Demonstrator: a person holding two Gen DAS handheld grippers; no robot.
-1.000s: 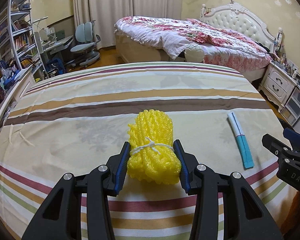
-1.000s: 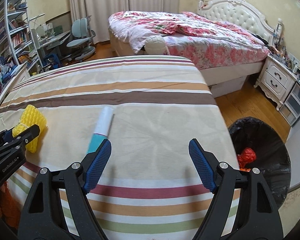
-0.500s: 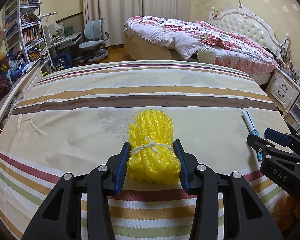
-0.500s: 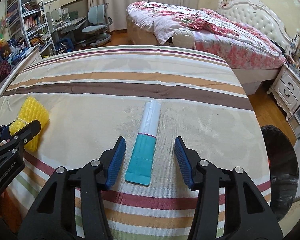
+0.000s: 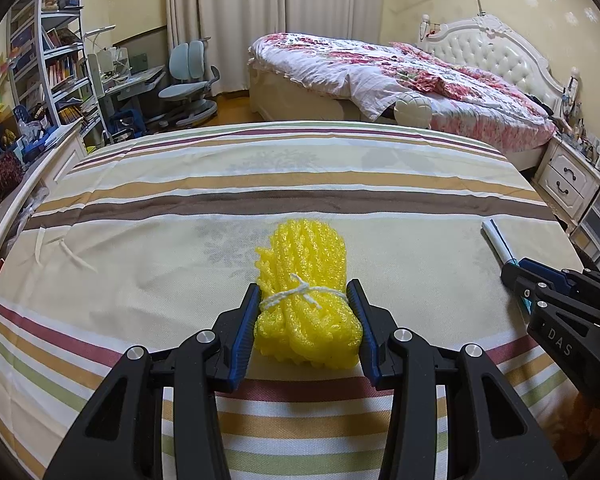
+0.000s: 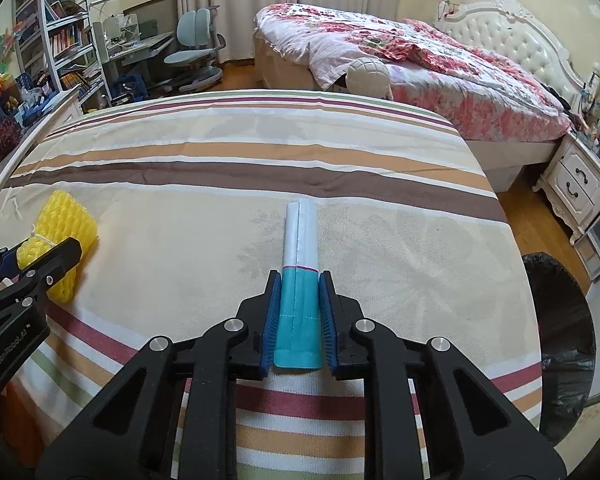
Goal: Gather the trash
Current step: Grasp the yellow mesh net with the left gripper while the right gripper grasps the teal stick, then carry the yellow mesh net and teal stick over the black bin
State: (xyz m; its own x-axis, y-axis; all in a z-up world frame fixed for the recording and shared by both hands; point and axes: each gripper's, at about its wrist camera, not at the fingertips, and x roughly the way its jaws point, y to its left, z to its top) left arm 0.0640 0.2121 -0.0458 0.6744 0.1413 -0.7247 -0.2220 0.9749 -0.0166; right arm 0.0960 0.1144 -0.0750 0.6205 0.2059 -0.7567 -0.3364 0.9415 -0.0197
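Observation:
A yellow foam net bundle (image 5: 304,248), tied with white string, lies on the striped bed cover (image 5: 180,260). My left gripper (image 5: 303,286) is shut on its near end, both pads pressing its sides. A long white and teal wrapper (image 6: 300,236) lies flat on the same cover. My right gripper (image 6: 299,276) is shut on the wrapper's teal end. From the left wrist, the right gripper (image 5: 516,270) shows at the far right over the wrapper (image 5: 496,240). From the right wrist, the foam bundle (image 6: 66,224) and the left gripper (image 6: 60,252) sit at the far left.
A black-lined trash bin (image 6: 560,320) stands on the wooden floor past the cover's right edge. Beyond are a floral bed (image 6: 420,52), a white nightstand (image 6: 580,184), a desk with a chair (image 6: 192,52) and bookshelves (image 6: 56,40) at the left.
The right gripper swung left over the wrapper and closed from wide open onto its teal end. The left gripper stayed shut on the foam bundle.

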